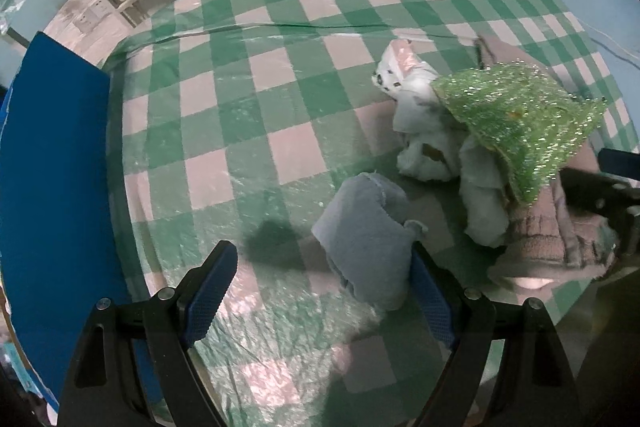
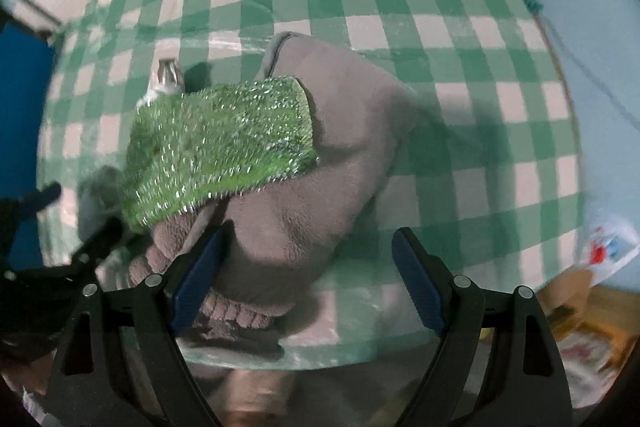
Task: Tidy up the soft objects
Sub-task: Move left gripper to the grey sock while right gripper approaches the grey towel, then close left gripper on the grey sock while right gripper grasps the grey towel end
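Observation:
A crumpled grey-blue cloth (image 1: 368, 243) lies on the green checked table, against the right finger of my open left gripper (image 1: 324, 283). Beyond it is a pile: a white patterned cloth (image 1: 424, 131), a sparkly green cloth (image 1: 524, 119) on top, and a brown fleece cloth (image 1: 552, 231). In the right wrist view the sparkly green cloth (image 2: 216, 143) drapes over the brown fleece cloth (image 2: 320, 163). My right gripper (image 2: 308, 275) is open, its jaws standing wide over the near part of the brown fleece.
A blue board (image 1: 52, 163) stands along the table's left edge. The green checked tablecloth (image 1: 256, 99) has a clear plastic cover. The other gripper shows at the right edge of the left wrist view (image 1: 608, 195). A packet (image 2: 608, 247) lies beyond the table's right edge.

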### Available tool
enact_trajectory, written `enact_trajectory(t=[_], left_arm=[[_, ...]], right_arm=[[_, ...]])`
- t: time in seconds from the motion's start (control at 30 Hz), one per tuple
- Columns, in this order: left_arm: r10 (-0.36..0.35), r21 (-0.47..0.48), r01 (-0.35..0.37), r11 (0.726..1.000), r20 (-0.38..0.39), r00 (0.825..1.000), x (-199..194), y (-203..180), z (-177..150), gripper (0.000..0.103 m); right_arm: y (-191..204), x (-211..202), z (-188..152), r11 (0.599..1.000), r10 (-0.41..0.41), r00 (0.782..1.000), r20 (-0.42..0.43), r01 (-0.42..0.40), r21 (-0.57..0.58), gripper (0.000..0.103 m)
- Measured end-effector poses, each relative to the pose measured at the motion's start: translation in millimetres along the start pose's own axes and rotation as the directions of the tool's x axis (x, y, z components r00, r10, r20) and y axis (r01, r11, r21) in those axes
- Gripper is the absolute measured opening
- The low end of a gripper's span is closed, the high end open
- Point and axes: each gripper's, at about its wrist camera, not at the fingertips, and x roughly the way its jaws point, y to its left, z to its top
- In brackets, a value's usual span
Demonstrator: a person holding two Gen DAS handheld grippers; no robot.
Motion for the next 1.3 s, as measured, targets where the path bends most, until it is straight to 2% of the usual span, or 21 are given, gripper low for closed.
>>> enact_trajectory(t=[0.17, 0.37, 0.5, 0.67, 0.9, 1.07, 1.23, 1.3], left_arm=[[0.013, -0.021, -0.013, 1.000, 0.003, 1.000, 3.5, 8.1, 4.5, 0.086], [0.036, -0.045, -0.035, 0.998, 0.005, 0.999, 7.4, 22.5, 11.7, 0.086], [0.034, -0.063, -0.034, 0.997, 0.002, 0.999, 10.4, 33.1, 17.1, 0.086], [0.029, -0.063, -0.029, 0.998, -0.002, 1.000, 14.8, 40.9, 21.3, 0.086], [0.026, -0.055, -0.027, 0.998, -0.013, 1.000, 16.3, 32.3, 19.2, 0.086], [0.015, -0.054, -0.016, 0.998, -0.014, 1.000, 15.4, 25.4, 22.1, 0.086], [0.013, -0.038, -0.014, 0.999, -0.020, 1.000, 18.3, 19.2, 21.6, 0.086], [0.010, -0.031, -0.011, 0.999, -0.020, 1.000, 20.0, 18.1, 21.0, 0.084]], right_arm=[[-2.3, -15.9, 1.5, 0.998, 0.059, 0.997, 0.047, -0.060, 0.034, 0.084], [12.3, -28.2, -4.6, 0.992, 0.122, 0.990, 0.070, -0.123, 0.009, 0.084], [28.2, -13.5, -9.9, 0.996, 0.088, 0.995, 0.037, -0.088, -0.015, 0.085], [41.9, 2.9, -9.7, 0.998, -0.003, 1.000, 0.006, 0.004, -0.067, 0.087], [12.7, 5.0, -9.9, 0.995, -0.102, 0.995, -0.009, 0.102, -0.017, 0.088], [-4.4, 16.0, -1.7, 0.997, -0.036, 0.999, -0.035, 0.038, 0.060, 0.089], [-7.4, 22.8, 4.0, 0.999, 0.003, 0.999, -0.041, -0.001, 0.053, 0.089], [-12.2, 19.4, 8.7, 0.999, 0.006, 1.000, -0.029, -0.005, 0.034, 0.080]])
